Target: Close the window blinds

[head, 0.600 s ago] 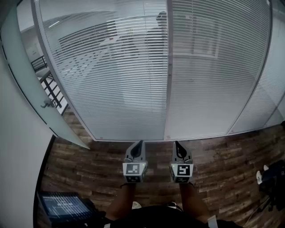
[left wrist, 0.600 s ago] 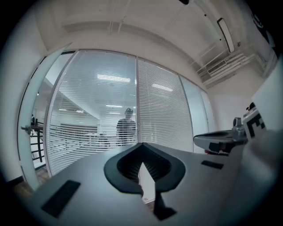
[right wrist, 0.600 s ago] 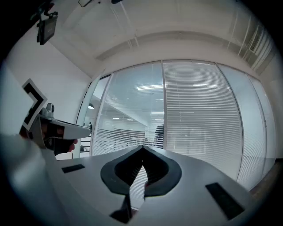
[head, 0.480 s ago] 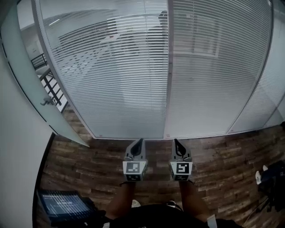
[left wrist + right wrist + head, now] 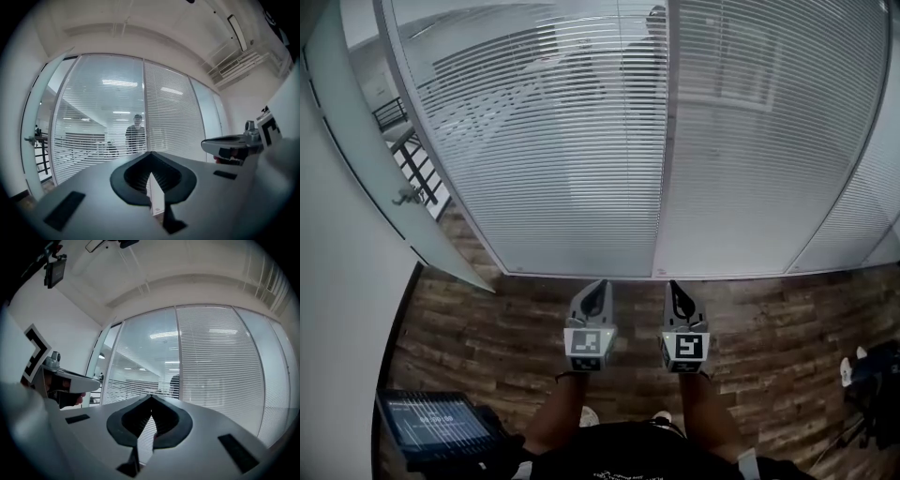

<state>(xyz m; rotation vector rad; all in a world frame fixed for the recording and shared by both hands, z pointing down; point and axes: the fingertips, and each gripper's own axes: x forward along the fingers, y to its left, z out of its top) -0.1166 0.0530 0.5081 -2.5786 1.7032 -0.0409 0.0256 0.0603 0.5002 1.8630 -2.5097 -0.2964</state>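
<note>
White horizontal-slat window blinds (image 5: pixel 544 141) are hanging behind the tall glass wall panels, reaching down to the far edge of the brown wood-plank floor (image 5: pixel 787 328). The slats of the left panel are letting the lit office beyond show through. The blind in the right panel (image 5: pixel 759 150), past the grey metal post (image 5: pixel 661 141), is looking far more opaque. A person in dark clothing (image 5: pixel 136 136) is standing on the other side of the glass, seen through the left panel's slats.

Short of the glass, the grey left tongs (image 5: pixel 597 289) and the grey right tongs (image 5: pixel 676 291) are being held side by side over the floor, both pointing level at the blinds and touching nothing. Each pair is closed tip to tip and gripping nothing.

At the floor's left edge a frosted glass door (image 5: pixel 356 159) is standing ajar, and a dark lit screen (image 5: pixel 431 427) is glowing at the near left corner.
</note>
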